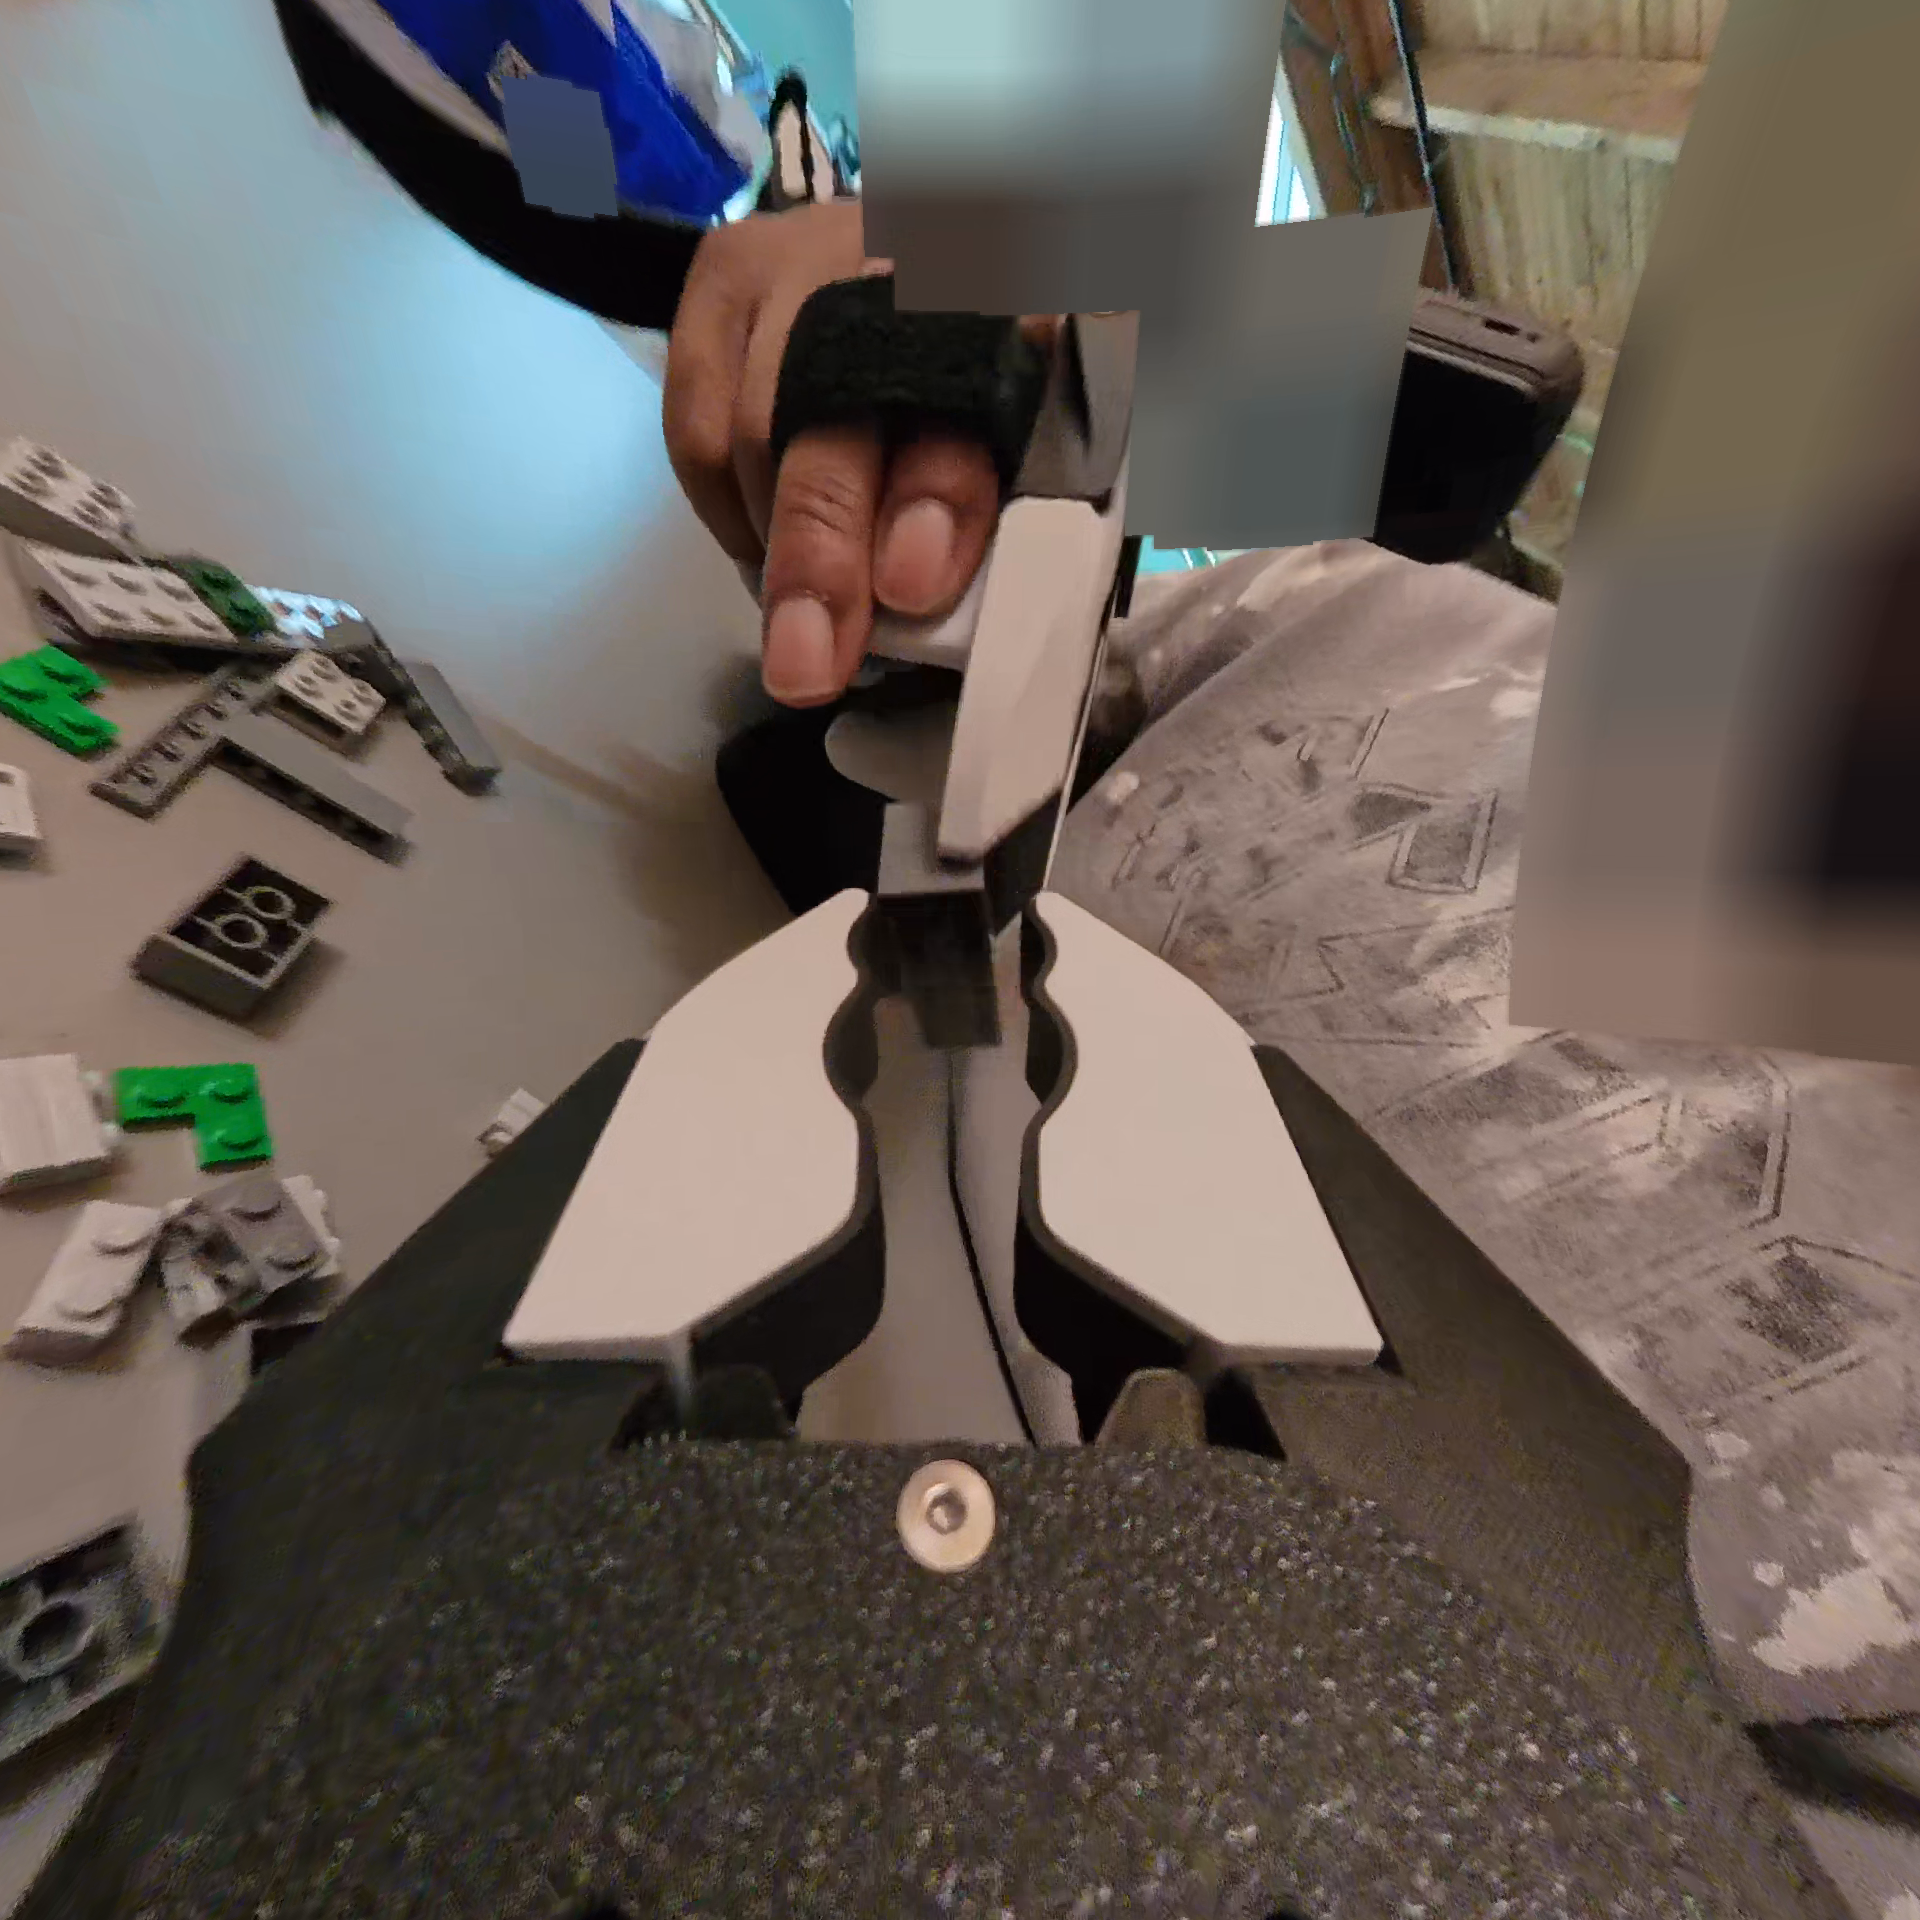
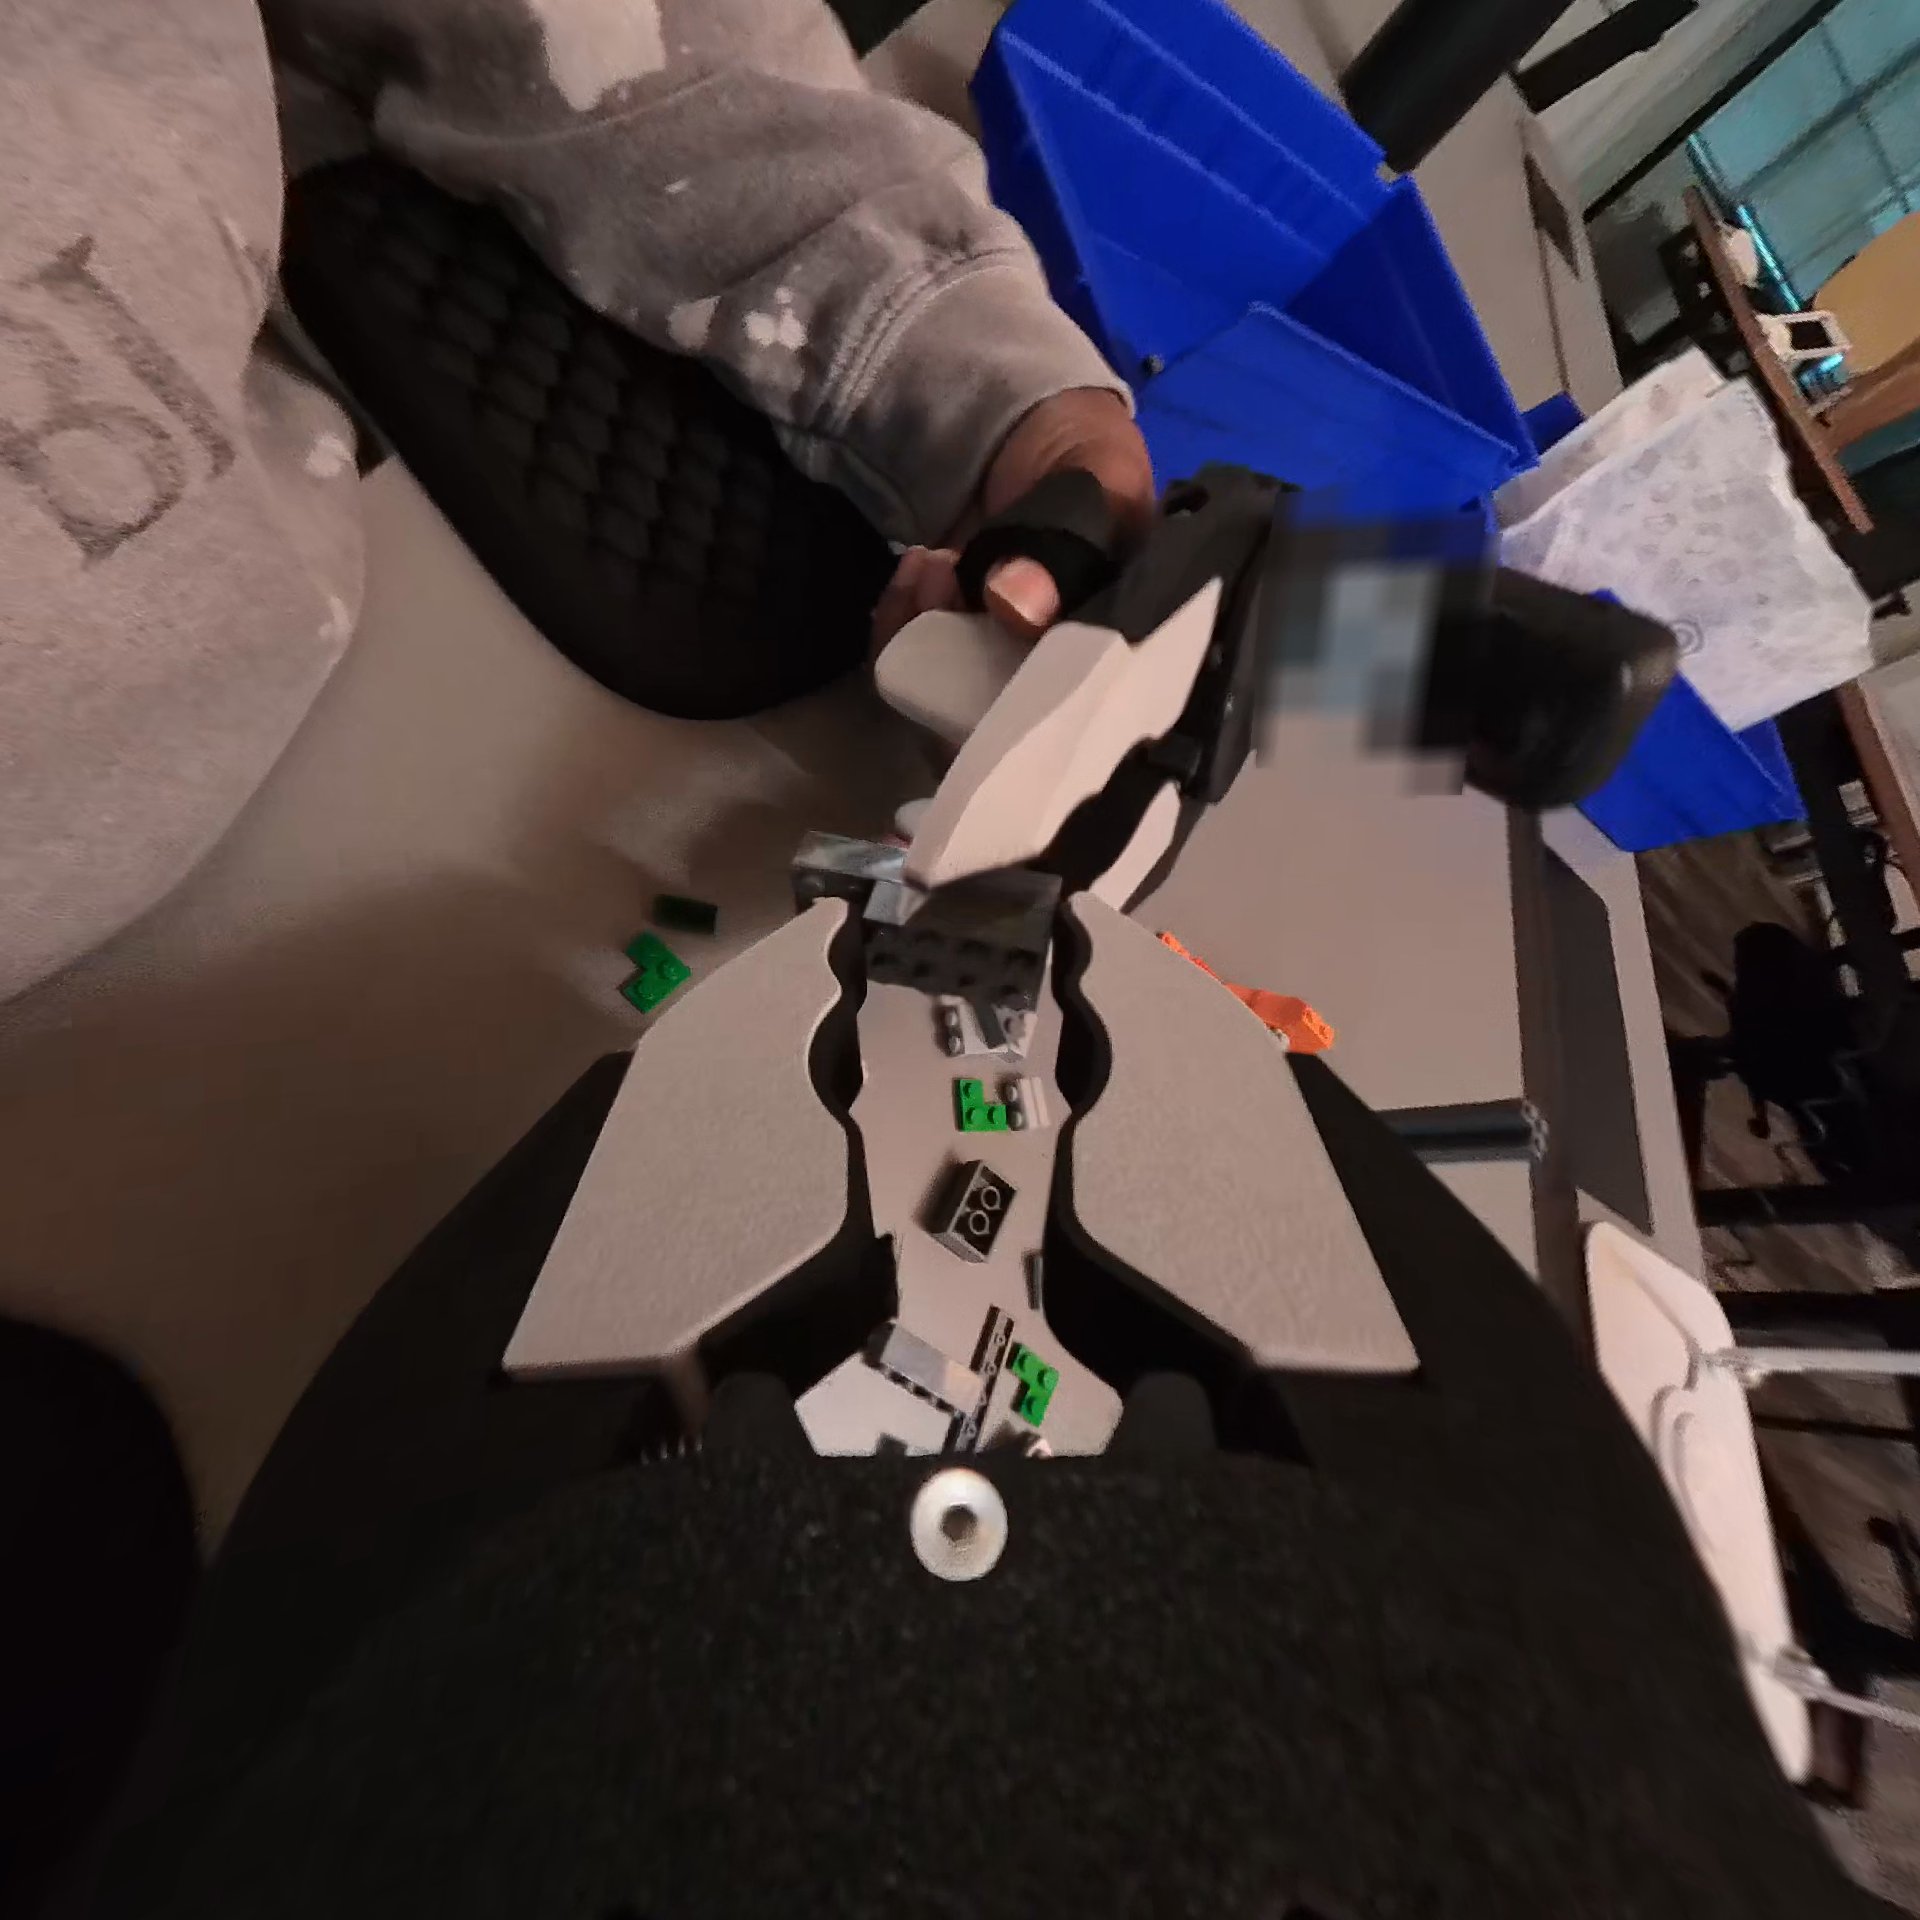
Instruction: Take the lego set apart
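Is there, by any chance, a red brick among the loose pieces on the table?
No, the loose pieces on the table are grey, black and green.

Green corner plates (image 1: 197, 1110), grey and black bricks (image 1: 234, 938), blue bins (image 2: 1226, 239), bleach-speckled grey sleeve (image 2: 727, 208).

A pale table (image 2: 1340, 862) fills the near part of the room. Blue bins (image 2: 1226, 312) stand at its far edge, with a white patterned bag (image 2: 1704, 540) beside them. A black chair (image 2: 582, 447) is close by. The floor (image 2: 1704, 904) is dark. Further off are a wooden shelf (image 2: 1787, 343) and a bright window (image 2: 1808, 114).
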Motion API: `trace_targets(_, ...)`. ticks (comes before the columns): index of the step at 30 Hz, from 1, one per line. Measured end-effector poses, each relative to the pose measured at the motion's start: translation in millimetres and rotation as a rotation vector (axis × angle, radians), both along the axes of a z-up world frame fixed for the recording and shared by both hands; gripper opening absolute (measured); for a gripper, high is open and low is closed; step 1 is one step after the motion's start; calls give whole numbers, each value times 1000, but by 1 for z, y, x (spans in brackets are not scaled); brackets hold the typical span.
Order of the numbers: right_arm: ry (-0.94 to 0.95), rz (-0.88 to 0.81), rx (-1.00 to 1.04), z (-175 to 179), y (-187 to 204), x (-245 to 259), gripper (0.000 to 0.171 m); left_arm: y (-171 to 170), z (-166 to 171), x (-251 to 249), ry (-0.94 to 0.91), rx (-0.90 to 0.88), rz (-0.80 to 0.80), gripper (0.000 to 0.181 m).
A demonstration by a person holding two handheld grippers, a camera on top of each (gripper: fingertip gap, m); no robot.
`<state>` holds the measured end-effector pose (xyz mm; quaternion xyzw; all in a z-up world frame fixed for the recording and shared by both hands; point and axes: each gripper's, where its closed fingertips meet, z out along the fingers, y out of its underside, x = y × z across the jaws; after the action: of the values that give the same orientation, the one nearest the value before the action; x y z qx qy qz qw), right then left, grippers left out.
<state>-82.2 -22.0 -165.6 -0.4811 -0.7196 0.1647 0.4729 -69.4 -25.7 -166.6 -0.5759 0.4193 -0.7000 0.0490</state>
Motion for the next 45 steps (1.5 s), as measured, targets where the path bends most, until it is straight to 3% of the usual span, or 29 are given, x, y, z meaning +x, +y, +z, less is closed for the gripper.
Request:
trace_targets(15,115,-78,-5,18,19,7,33,26,18,6,-60,59,198,18)
trace_targets(18,140,-126,-25,28,28,26,33,39,28,-16,-129,25,233,17)
trace_targets(20,113,-148,-17,25,32,38,33,40,23,-21,-97,135,256,17)
trace_targets(24,180,-104,-130,17,27,29,33,39,12,-9,-32,179,243,17)
trace_targets(28,116,-86,-240,-13,26,27,34,41,16,-11,-72,129,249,17)
trace_targets(32,28,-71,-209,-37,19,12,34,37,19,-11,-97,88,239,17)
trace_targets(38,81,-128,-103,-9,29,5,50,36,15,-5,-80,15,234,17)
trace_targets(43,45,-185,56,-1,35,2,45,36,10,1,-53,-10,245,17)
trace_targets(45,16,-199,115,-2,36,2,34,35,9,2,-45,-10,243,17)
